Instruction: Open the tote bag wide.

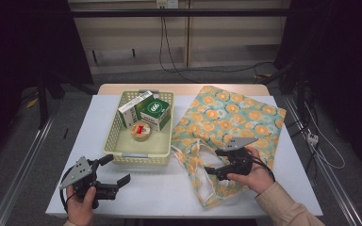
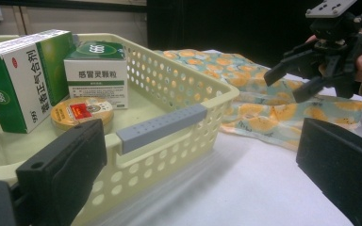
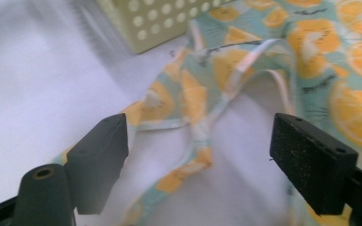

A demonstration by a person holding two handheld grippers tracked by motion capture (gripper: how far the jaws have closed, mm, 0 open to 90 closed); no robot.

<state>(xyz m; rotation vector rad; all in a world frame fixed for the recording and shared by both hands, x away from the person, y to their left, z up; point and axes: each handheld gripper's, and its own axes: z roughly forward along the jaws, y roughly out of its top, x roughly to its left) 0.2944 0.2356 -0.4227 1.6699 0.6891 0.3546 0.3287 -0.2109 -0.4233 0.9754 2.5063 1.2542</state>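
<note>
The right gripper (image 1: 210, 170) hangs over the near end of the orange-print cloth bag (image 1: 231, 122), jaws spread wide with nothing between them; from its own camera the two black pads frame the bag's handle straps (image 3: 202, 113), which lie loose and tangled on the white table (image 1: 169, 188). The bag lies flat, just right of the pale yellow basket (image 1: 143, 157), its left edge touching or nearly touching the basket wall. Over on the left, the left gripper (image 1: 115, 172) sits low by the basket's near corner, jaws also apart and empty, pointing at the grey handle (image 2: 162, 127) on the rim. Inside the basket stand a tall green-and-white box (image 2: 21, 77), a squarer box (image 2: 96, 75) and a round tin (image 2: 80, 113). Now the risks: if the right gripper closes on those straps, it may well catch just one layer or a single loop, and the bag mouth would stay shut or twist instead of opening. The fabric is limp, so a pull would likely drag the whole bag across the smooth table, possibly nudging the basket. The right gripper's view is blurred, so the pads could land short of the strap. And should the left gripper lift the basket by one end, the upright boxes could tip.
</note>
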